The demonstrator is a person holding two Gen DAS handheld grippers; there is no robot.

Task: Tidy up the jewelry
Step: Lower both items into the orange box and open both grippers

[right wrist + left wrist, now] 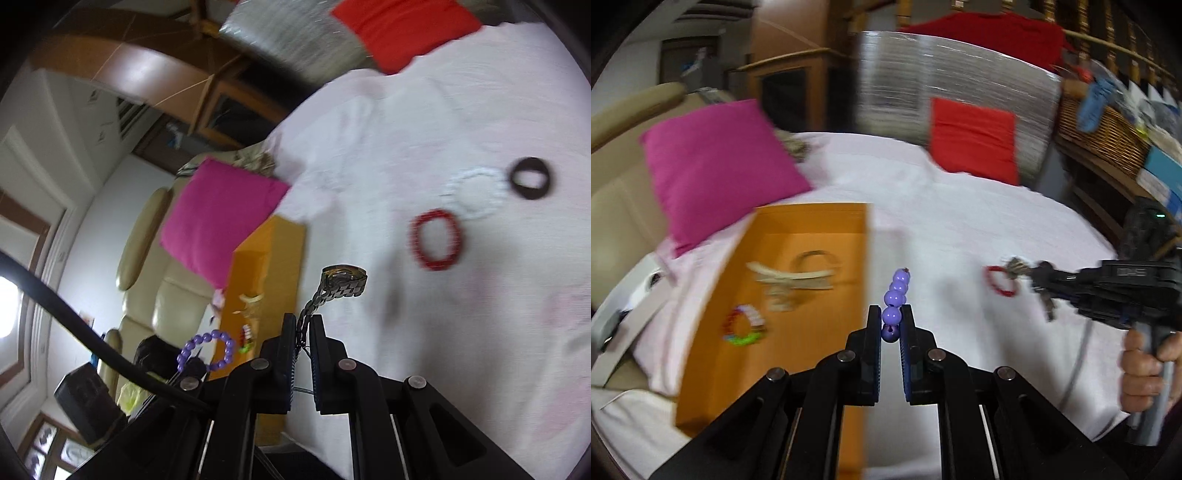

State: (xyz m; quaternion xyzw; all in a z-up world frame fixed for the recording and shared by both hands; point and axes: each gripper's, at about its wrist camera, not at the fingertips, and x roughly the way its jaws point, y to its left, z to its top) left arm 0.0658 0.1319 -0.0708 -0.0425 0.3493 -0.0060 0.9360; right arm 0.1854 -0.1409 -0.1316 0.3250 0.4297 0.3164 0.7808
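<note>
My left gripper (pixel 891 314) is shut on a purple bead bracelet (pixel 896 295), held above the white cloth just right of the orange box (pixel 812 229). The bracelet also shows in the right wrist view (pixel 210 350). The box holds a multicoloured bracelet (pixel 744 326), a cream hair clip (pixel 790 277) and a silver bangle (pixel 816 256). My right gripper (pixel 303 321) is shut on a metal watch (pixel 341 282) by its band, above the cloth. It shows in the left wrist view (pixel 1034 275) at right. A red bracelet (pixel 437 240), a white bracelet (pixel 474 194) and a dark ring (pixel 530 179) lie on the cloth.
A magenta cushion (pixel 716 166) leans behind the box on a beige sofa (pixel 617 206). A red cushion (pixel 973 140) rests against a silver-wrapped block (pixel 945 74) at the far edge. A wicker basket (pixel 1104 133) stands on shelves at the right.
</note>
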